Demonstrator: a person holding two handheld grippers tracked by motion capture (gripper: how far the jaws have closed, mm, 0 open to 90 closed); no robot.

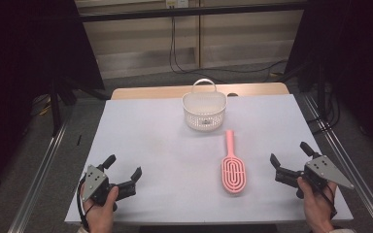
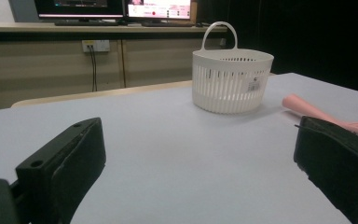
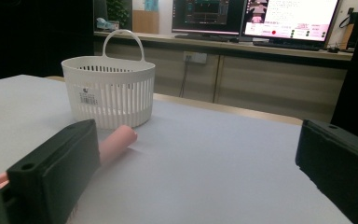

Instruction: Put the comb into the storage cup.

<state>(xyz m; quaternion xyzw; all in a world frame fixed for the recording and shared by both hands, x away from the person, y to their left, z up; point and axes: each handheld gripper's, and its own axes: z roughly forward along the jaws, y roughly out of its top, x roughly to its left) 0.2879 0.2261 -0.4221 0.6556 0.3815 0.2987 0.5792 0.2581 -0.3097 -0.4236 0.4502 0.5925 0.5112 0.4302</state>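
Pale lilac sheet covers the table (image 1: 145, 131); dark curtains at both sides, monitors (image 3: 256, 18) behind. Left gripper (image 1: 124, 173) & right gripper (image 1: 289, 158) rest near the front edge, jaws wide apart, nothing held. Pink brush (image 1: 233, 167) lies between them, closer to the right one, its handle pointing at the white basket (image 1: 204, 110). Free space w/ nothing on it at left.

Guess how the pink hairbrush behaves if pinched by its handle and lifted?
The pink hairbrush looks like rigid moulded plastic, so probably stiff. Its vented open head suggests it is light, yet head-heavy, so it may droop from the narrow handle. It lies flat, so rolling seems unlikely; the smooth handle might slip.
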